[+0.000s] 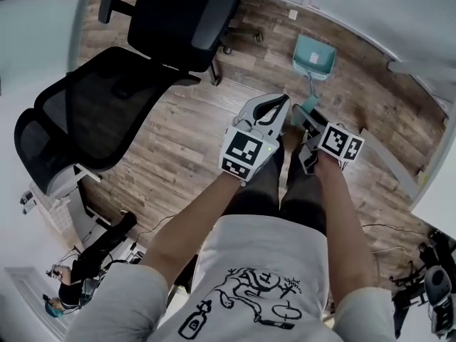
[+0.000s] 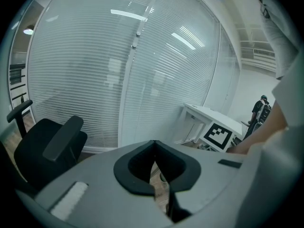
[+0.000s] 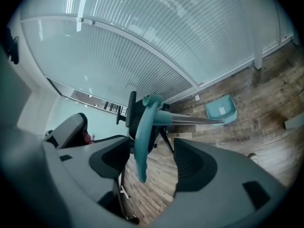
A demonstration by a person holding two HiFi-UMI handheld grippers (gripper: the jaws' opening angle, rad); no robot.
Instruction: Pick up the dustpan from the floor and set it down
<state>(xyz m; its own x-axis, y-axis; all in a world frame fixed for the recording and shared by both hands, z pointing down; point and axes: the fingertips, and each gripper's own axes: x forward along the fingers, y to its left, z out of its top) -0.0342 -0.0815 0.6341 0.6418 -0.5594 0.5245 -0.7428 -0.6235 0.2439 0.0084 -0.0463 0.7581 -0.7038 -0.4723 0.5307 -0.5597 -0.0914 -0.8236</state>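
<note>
Both forearms reach forward and down, side by side, above the wooden floor. The right hand-held gripper has its jaws spread wide. The teal grip of the dustpan's handle stands between them, and neither pad presses on it. The dustpan sits on the floor ahead, near the blinds, with its handle running back to that gripper. The left hand-held gripper is just beside the right one, with its jaw tips pressed together on nothing.
</note>
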